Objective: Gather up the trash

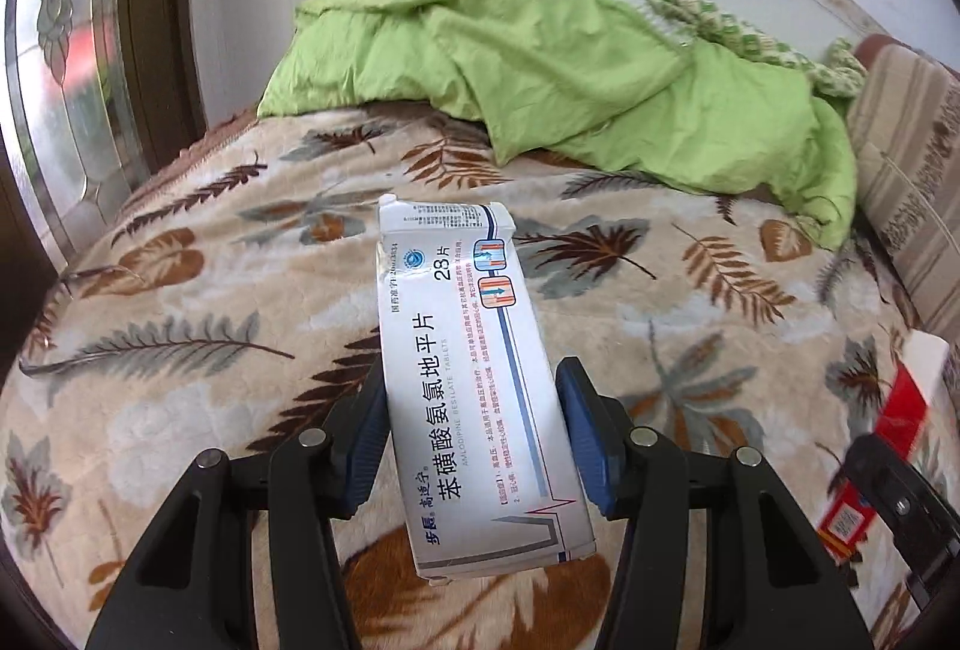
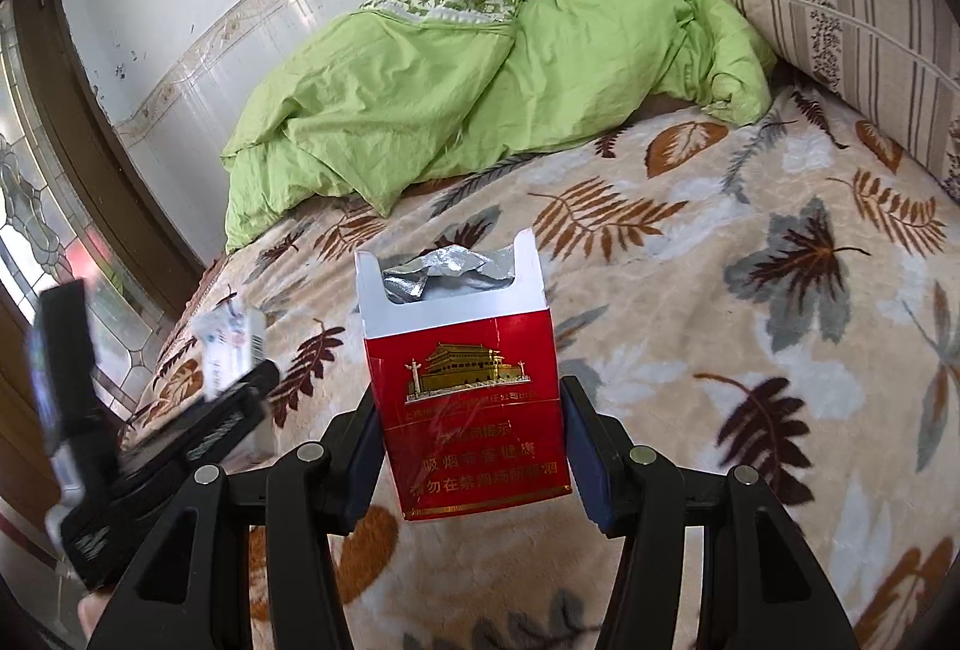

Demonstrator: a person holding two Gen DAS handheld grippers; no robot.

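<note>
Left wrist view, left gripper clamped on a white medicine box lifted above the leaf-patterned blanket, right gripper pinching an open red cigarette pack, green quilt behind.

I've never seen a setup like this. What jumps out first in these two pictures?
Each gripper grips a box above a leaf-patterned blanket: the left gripper clamps a white medicine box, the right gripper a red cigarette pack with crumpled foil at its open top. Behind them, a bright green quilt lies bunched against the wall.
</note>
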